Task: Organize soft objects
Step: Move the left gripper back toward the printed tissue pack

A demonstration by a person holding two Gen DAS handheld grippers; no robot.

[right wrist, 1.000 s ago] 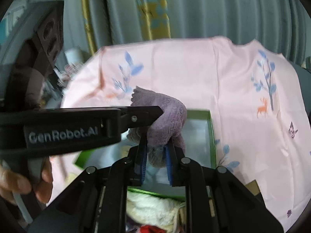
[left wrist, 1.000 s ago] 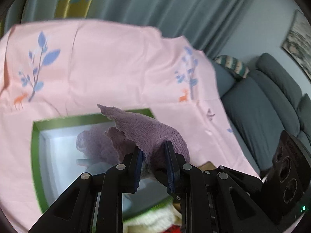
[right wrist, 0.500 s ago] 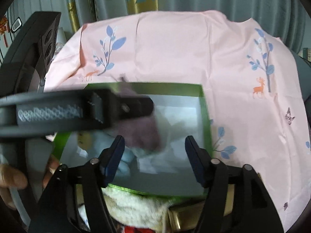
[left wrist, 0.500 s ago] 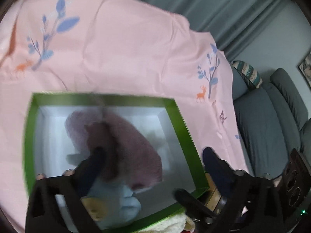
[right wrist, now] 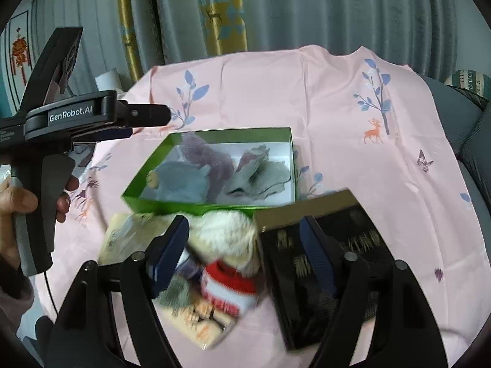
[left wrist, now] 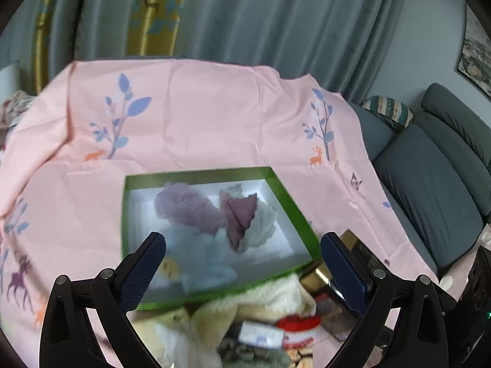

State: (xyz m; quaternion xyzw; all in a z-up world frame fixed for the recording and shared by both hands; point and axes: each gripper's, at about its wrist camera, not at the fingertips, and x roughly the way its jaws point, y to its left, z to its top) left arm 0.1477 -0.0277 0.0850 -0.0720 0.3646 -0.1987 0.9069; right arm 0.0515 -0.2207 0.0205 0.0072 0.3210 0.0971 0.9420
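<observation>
**Kid:** Are the tongs holding anything?

**Helper:** No. The left tongs are wide apart with nothing in them. The right tongs are wide apart too.

**Kid:** Where are the soft things?

**Helper:** Some lie in the green box, ahead of both tongs: a purple cloth and a blue plush. More wait just under the right tongs: a fluffy cream thing and a red and white sock.

**Kid:** What is a good next move, I wonder?

**Helper:** I think go down slowly, pinch one soft thing in its thick middle, and stay off the dark box beside it.
</observation>
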